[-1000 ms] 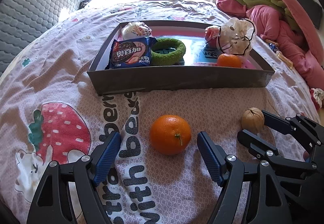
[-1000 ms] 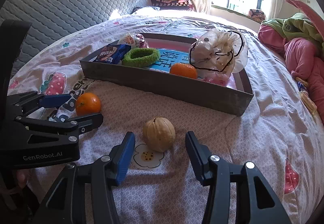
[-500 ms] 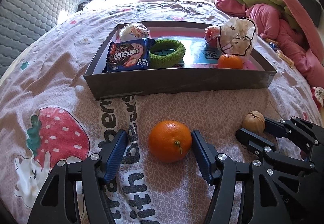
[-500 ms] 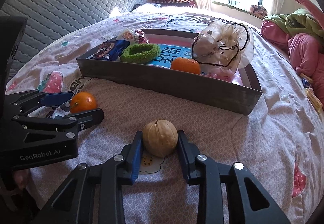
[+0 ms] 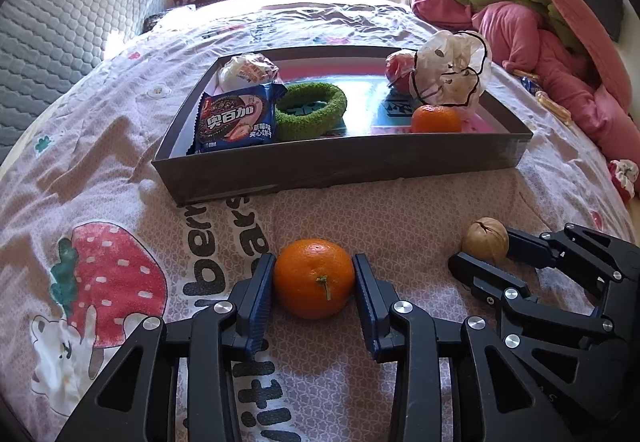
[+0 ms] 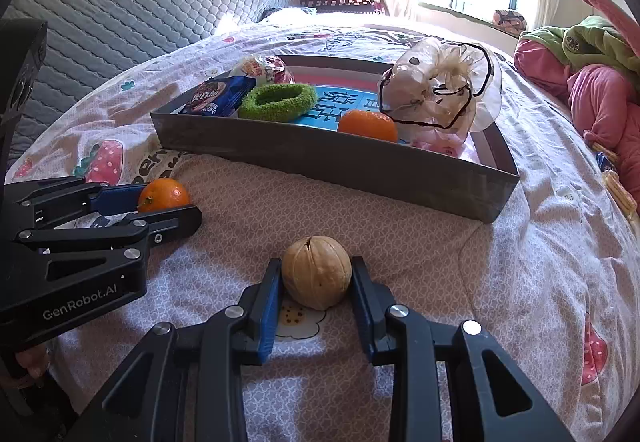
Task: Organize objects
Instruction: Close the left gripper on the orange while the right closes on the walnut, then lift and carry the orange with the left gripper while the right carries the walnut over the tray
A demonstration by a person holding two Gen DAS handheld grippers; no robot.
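Note:
An orange lies on the strawberry-print bedsheet in front of the grey tray. My left gripper has its jaws closing on it, and both blue pads touch its sides. To its right a walnut sits between the fingers of my right gripper. In the right wrist view the walnut is pinched between the pads of the right gripper, resting on the sheet. The orange and left gripper show at the left there.
The tray holds a blue cookie packet, a green fuzzy ring, a second orange, a wrapped snack and a crumpled plastic bag. Pink and green bedding is heaped at right. A grey quilted headboard stands at left.
Both grippers have closed in from wide open: the left onto the orange, the right onto the walnut. Neither hand has shifted and both fruits stay on the sheet.

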